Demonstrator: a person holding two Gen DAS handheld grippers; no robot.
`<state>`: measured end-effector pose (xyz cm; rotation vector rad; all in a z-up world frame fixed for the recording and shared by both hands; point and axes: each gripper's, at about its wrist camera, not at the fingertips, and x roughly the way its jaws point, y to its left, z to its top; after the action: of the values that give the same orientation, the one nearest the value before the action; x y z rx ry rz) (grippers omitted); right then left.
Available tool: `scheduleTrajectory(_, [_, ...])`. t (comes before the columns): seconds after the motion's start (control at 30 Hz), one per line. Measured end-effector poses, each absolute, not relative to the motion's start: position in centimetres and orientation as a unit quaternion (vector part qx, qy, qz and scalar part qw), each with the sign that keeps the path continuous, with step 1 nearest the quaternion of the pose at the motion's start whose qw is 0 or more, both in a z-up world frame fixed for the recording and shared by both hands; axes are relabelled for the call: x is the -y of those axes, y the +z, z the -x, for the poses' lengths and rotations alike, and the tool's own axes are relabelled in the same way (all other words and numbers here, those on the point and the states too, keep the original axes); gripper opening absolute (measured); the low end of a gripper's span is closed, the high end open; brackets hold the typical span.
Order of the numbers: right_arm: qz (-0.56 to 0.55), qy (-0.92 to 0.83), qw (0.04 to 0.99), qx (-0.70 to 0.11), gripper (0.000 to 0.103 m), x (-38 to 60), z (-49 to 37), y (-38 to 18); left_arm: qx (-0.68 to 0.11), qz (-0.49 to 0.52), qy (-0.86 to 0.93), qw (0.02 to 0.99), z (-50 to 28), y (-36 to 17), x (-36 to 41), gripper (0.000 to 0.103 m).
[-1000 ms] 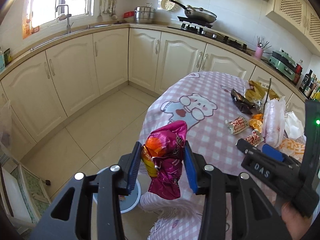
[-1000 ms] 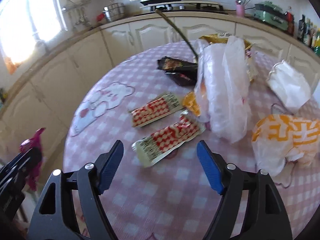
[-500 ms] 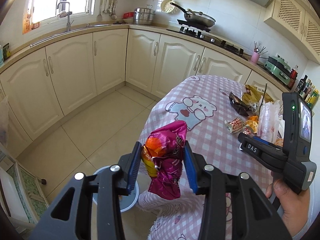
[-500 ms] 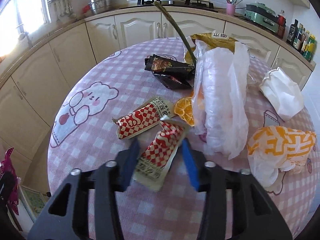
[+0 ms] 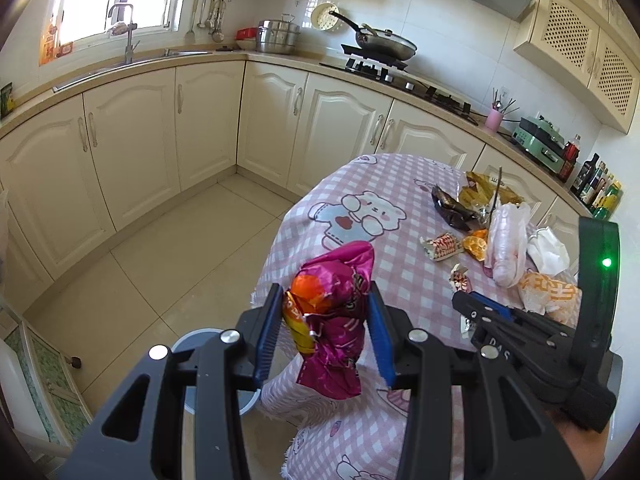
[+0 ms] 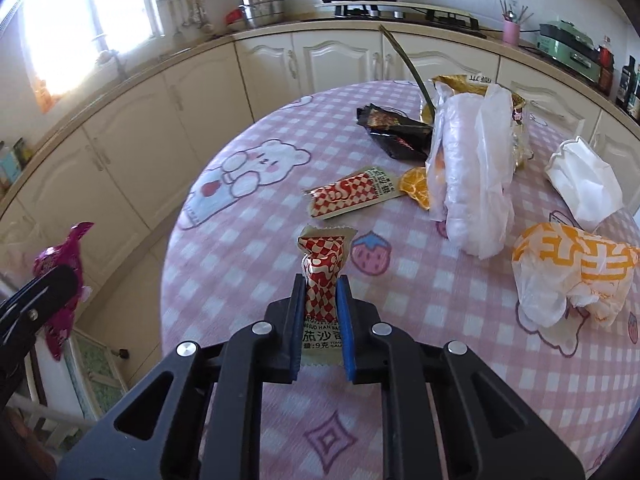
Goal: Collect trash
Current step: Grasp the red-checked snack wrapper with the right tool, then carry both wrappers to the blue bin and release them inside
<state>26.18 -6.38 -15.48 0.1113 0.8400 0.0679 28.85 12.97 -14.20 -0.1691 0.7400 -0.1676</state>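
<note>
My left gripper (image 5: 325, 293) is shut on a crumpled magenta and orange snack bag (image 5: 336, 320), held off the table's edge. A round grey bin (image 5: 188, 338) stands on the floor right below it. In the right wrist view my right gripper (image 6: 320, 281) has its jaws closing, and the blue pads press a red-checked sauce sachet (image 6: 325, 258), which stands upright above the pink checked tablecloth (image 6: 248, 264). From the left wrist view the right gripper (image 5: 466, 301) shows at the right, over the table.
On the table lie a second red-checked sachet (image 6: 352, 196), orange peel (image 6: 416, 186), a black wrapper (image 6: 396, 132), a clear plastic bag (image 6: 472, 176), an orange-printed bag (image 6: 572, 272) and a white paper bag (image 6: 584, 184). Cream cabinets (image 5: 132, 148) ring the tiled floor.
My right gripper went from wide open around the sachet to pinching it, and the sachet now stands up off the cloth. The left gripper still holds the magenta bag.
</note>
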Motion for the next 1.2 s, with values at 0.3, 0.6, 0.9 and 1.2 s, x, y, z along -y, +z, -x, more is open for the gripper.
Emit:
scheduleTrajectory(0.3, [-0.064, 0.076, 0.921, -0.377, 0.014, 6.3, -24.1, -13.4, -0.366, 0.102, -0.096, 0.920, -28.4, -14.2, -13.2, 0.040])
scheduleTrajectory(0.6, [-0.051, 0.126, 0.919, -0.371, 0.014, 2.2, -24.4, -12.9, -0.365, 0.115, -0.077, 0.921, -28.0, -14.4, -15.6, 0.040])
scheduleTrajectory(0.9, [-0.024, 0.212, 0.898, -0.386, 0.014, -6.6, -26.3, -14.9, -0.389, 0.131, -0.007, 0.912, -28.7, -17.4, -21.3, 0.040])
scheduleTrajectory(1.2, [0.005, 0.247, 0.873, -0.420, 0.014, -12.7, -29.4, -19.6, -0.428, 0.135, 0.068, 0.891, -30.6, -22.3, -27.5, 0.040])
